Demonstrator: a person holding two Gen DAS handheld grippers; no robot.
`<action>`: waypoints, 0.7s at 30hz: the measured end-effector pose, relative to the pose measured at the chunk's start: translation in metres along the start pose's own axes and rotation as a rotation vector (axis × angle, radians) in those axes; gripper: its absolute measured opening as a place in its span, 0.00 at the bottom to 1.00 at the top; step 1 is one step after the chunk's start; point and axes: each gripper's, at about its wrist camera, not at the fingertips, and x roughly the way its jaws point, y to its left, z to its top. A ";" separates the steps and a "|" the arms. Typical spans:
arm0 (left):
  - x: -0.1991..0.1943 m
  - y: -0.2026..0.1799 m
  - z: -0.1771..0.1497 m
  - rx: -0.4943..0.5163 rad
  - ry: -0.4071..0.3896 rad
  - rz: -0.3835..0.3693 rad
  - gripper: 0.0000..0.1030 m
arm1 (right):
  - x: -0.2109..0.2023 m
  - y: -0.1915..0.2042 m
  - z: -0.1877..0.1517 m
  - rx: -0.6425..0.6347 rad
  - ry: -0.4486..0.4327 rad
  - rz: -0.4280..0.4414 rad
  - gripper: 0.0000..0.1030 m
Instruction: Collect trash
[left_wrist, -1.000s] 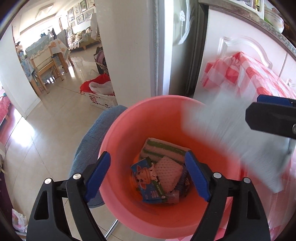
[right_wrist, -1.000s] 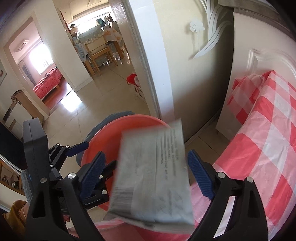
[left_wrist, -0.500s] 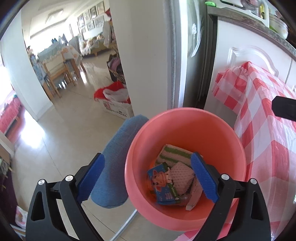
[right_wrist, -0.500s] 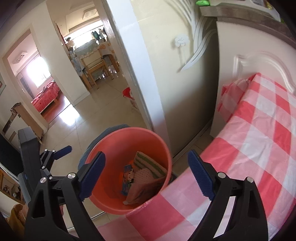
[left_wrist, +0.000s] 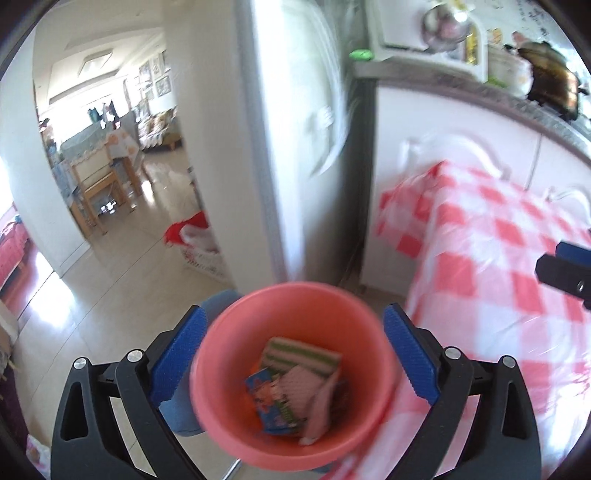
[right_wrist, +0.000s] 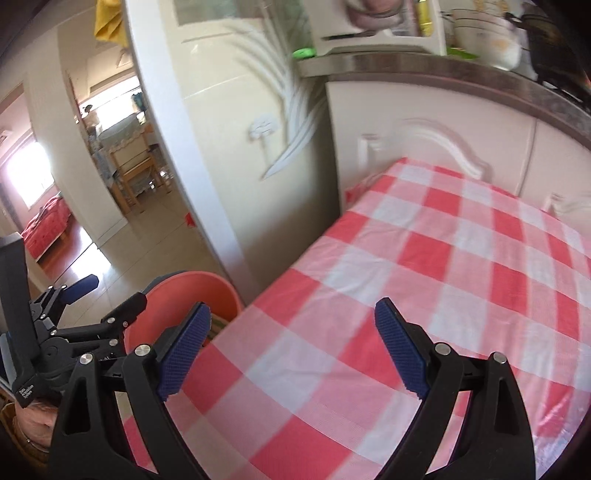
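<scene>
Looking down the left wrist view: left hand-held gripper (left_wrist: 291, 354) jaws opening, nearly full width, nothing gripped. Pink bucket (left_wrist: 295, 443) sits below them on the floor beside the bench corner, holding trash (left_wrist: 291, 387): green-striped sponge, blue printed packet, pinkish wrapper. Right wrist view: right hand-held gripper (right_wrist: 291, 354) wide apart, empty, over the bench's red-white checked cloth (right_wrist: 443, 258). Tiled floor (right_wrist: 155, 229), white cabinets (right_wrist: 424, 144) behind.
</scene>
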 end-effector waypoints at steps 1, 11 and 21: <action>-0.004 -0.008 0.003 0.009 -0.007 -0.010 0.93 | -0.007 -0.007 0.000 0.010 -0.011 -0.015 0.88; -0.067 -0.096 0.027 0.110 -0.145 -0.126 0.94 | -0.122 -0.050 -0.007 0.046 -0.215 -0.203 0.90; -0.138 -0.165 0.039 0.179 -0.255 -0.227 0.94 | -0.230 -0.071 -0.023 0.084 -0.400 -0.353 0.95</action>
